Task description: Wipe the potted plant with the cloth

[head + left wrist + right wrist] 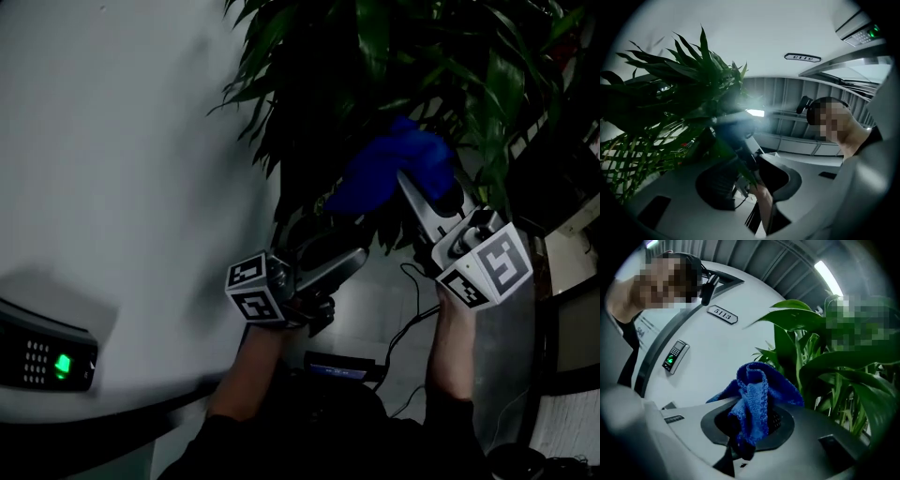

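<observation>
At far left a white wall [122, 141] curves away, with a keypad [56, 361] lit green low on it. Right of that, the left gripper [342, 253] reaches up into the lower leaves of the plant [375, 56]. In the left gripper view its jaws [747, 180] stand partly apart. A dark leaf [736, 161] runs between them, but the pads do not press on it. The rest of the plant [670, 93] spreads out to the left in that view.

The plant fills the upper middle and right of the head view, its long green leaves hanging against the wall. The blue cloth [389, 169] sits among the leaves, just right of and above the left gripper, touching the foliage around it.

The right gripper [412, 192] angles up from the lower right, and its jaws are closed on the cloth. In the right gripper view the cloth [754, 404] is bunched upright between the jaws [745, 437]. Broad leaves of the plant [820, 357] are just beside it on the right, and the keypad [674, 357] is on the wall to the left.
</observation>
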### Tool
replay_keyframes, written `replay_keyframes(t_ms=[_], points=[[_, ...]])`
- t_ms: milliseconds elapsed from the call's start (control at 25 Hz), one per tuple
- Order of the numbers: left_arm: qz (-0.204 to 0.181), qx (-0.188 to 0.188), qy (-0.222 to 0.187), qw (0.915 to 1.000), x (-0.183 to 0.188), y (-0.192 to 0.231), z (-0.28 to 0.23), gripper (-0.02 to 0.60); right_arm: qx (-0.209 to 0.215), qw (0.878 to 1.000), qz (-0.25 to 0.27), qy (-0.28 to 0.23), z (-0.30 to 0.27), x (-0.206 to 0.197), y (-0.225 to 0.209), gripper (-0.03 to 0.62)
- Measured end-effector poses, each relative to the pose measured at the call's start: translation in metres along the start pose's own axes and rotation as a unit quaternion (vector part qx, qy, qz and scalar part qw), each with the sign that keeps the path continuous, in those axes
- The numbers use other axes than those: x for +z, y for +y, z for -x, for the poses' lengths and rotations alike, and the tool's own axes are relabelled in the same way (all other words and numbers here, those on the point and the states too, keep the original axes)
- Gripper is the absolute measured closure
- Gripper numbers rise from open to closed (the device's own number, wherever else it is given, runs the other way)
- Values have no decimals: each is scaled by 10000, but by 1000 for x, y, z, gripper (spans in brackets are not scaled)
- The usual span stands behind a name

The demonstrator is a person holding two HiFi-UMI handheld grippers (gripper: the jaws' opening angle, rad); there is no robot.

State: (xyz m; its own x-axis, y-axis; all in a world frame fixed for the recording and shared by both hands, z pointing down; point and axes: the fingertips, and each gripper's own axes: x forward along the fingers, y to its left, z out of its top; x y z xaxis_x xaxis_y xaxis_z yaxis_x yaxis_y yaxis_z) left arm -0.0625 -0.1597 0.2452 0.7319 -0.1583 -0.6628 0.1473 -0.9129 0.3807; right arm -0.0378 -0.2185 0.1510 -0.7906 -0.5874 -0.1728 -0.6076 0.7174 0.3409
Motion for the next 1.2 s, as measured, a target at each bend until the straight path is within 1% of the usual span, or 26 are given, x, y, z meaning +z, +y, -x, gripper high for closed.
replay_keyframes(t_ms=[80, 160, 240, 280, 360, 400, 480, 520, 560, 600, 640, 720, 800, 920, 1040, 1120, 1200], points=[[54, -95, -26, 9999, 1, -2, -3, 434, -129, 9999, -16, 9, -4, -2, -10, 514], [177, -196, -31, 9996, -1, -4, -5, 416, -149, 9998, -120, 59, -5, -11, -12, 514], [378, -239, -48, 9990, -5, -1, -4, 395, -153, 9995, -274, 71, -3, -20, -12, 514], [499, -204, -99, 9985, -6, 4, -1, 393, -167, 9992, -345, 54, -2, -23, -12, 514], [673, 40, -327, 9972, -5, 20, 8, 393, -206, 9989, -425, 1, 0, -26, -15, 514], [668, 251, -479, 9963, -2, 29, 16, 393, -220, 9989, -425, -27, 0, -26, -16, 514], [477, 748, -716, 9935, 3, 48, 32, 393, -238, 9990, -358, -77, 1, -25, -17, 514], [364, 943, -748, 9921, 4, 56, 37, 393, -249, 9991, -316, -98, 1, -25, -18, 514], [281, 1057, -712, 9914, 2, 62, 39, 381, -261, 9992, -295, -115, 1, -25, -18, 514], [235, 1086, -623, 9918, -2, 65, 37, 354, -272, 9991, -308, -131, 1, -27, -19, 514], [222, 1043, -509, 9930, -7, 67, 32, 344, -281, 9989, -346, -150, 1, -28, -19, 514], [263, 819, -319, 9958, -17, 65, 20, 325, -289, 9987, -386, -192, 1, -30, -19, 514], [334, 533, -292, 9976, -21, 59, 9, 325, -281, 9989, -325, -189, 1, -30, -18, 514], [593, 56, -539, 9968, -14, 53, -2, 325, -248, 9991, -333, -124, 0, -36, -19, 514], [1021, -454, -861, 9900, -6, 46, -5, 341, -207, 9986, -484, -72, 2, -48, -17, 514], [1146, -623, -987, 9865, -3, 42, -7, 342, -142, 9979, -631, -62, 6, -57, -13, 514], [1190, -671, -1074, 9848, -3, 42, -9, 342, -68, 9962, -861, -66, 9, -67, -8, 514]])
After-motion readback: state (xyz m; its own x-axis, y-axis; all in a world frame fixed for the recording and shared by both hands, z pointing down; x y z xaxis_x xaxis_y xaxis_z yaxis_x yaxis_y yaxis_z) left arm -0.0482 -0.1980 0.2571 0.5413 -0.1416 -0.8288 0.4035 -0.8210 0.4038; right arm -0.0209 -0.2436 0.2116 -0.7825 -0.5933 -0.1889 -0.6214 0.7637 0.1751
